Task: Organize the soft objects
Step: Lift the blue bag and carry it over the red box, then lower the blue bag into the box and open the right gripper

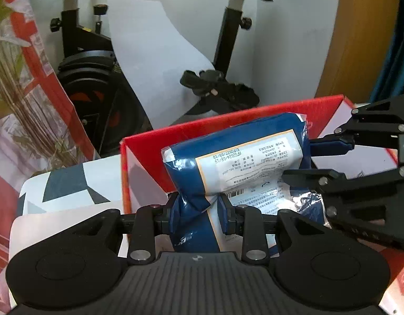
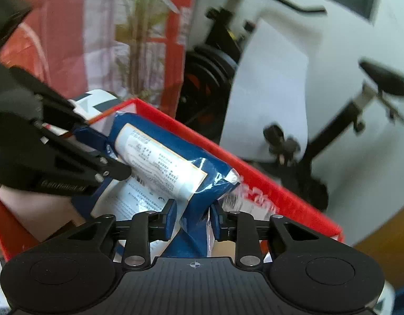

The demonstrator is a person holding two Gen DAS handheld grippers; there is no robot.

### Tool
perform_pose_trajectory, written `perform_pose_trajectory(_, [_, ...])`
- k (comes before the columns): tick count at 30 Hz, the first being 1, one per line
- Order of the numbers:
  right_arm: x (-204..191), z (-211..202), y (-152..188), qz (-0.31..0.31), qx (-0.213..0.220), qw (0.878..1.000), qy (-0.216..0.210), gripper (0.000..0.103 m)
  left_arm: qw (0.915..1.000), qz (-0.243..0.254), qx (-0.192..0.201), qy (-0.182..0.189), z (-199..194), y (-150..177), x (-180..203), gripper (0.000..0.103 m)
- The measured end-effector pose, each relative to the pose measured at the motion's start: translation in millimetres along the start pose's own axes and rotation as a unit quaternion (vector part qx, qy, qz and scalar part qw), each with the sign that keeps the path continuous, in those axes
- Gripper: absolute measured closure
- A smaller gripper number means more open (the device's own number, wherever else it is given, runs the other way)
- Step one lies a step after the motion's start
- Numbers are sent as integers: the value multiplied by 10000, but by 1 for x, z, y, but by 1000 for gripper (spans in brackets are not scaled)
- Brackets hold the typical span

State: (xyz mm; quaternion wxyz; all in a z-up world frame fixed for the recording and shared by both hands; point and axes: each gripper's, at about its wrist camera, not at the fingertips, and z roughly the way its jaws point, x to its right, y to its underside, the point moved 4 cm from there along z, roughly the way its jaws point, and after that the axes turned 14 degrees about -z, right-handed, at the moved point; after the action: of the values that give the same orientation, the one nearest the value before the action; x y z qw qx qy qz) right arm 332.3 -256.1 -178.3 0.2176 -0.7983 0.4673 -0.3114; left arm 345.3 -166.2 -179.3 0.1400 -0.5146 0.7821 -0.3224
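A soft blue plastic pack with a white printed label (image 1: 244,157) is held over an open red cardboard box (image 1: 154,137). My left gripper (image 1: 199,212) is shut on the pack's near end, which is pinched and creased between the blue pads. My right gripper (image 2: 192,216) is shut on the pack's other end (image 2: 175,162); it shows in the left wrist view (image 1: 307,157) coming in from the right. The red box (image 2: 267,191) lies below and behind the pack. The left gripper shows at the left of the right wrist view (image 2: 97,155).
An exercise bike (image 1: 91,78) stands behind the box by a white wall. A white sheet (image 1: 154,52) leans against it. A red and white bag with plant stems (image 1: 20,78) is on the left. A patterned white and grey surface (image 1: 68,183) lies beside the box.
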Motion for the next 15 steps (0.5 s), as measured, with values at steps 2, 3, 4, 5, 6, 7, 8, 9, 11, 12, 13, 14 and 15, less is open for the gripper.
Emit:
perform_pose_trajectory(2, [5,6,5,408,-104,9991,-104,80,9999,121,-93,-63,3,3,2,71])
perform_pose_trajectory(3, [6,9,8,529,-173,9984,-140,81,9997,170,-147,-81,4,3,3,71])
perform_pose_trajectory(4, [7,12,11,598,-236,9978,-162,81,9996,180,-197,-64,3,5,2,71])
perform_pose_trajectory(5, [9,15,12,654,-282,9973,-193,81,9995,180,-246,-34,4,6,1,71])
perform_pose_trajectory(6, [11,18,12,695,-326,9968,-213,81,9994,195,-282,-10,6,6,1,71])
perform_pose_trajectory(7, [12,20,12,726,-367,9964,-218,81,9993,212,-322,16,8,6,1,71])
perform_pose_trajectory(8, [13,22,12,745,-418,9961,-225,81,9991,205,-360,25,10,7,1,71])
perform_pose_trajectory(9, [13,25,12,759,-476,9957,-246,81,9991,181,-391,22,12,7,1,71])
perform_pose_trajectory(11, [14,30,14,836,-598,9943,-285,82,9990,142,-421,15,15,7,0,71])
perform_pose_trajectory(12, [15,34,16,884,-697,9933,-271,83,9990,147,-433,6,15,8,0,71])
perform_pose_trajectory(13, [17,37,19,963,-805,9917,-269,85,9989,147,-449,3,15,8,1,71])
perform_pose_trajectory(14, [20,40,22,1084,-921,9895,-271,85,9989,138,-453,14,15,7,0,71])
perform_pose_trajectory(15, [23,42,25,1211,-994,9873,-269,86,9990,125,-434,11,15,7,-1,71])
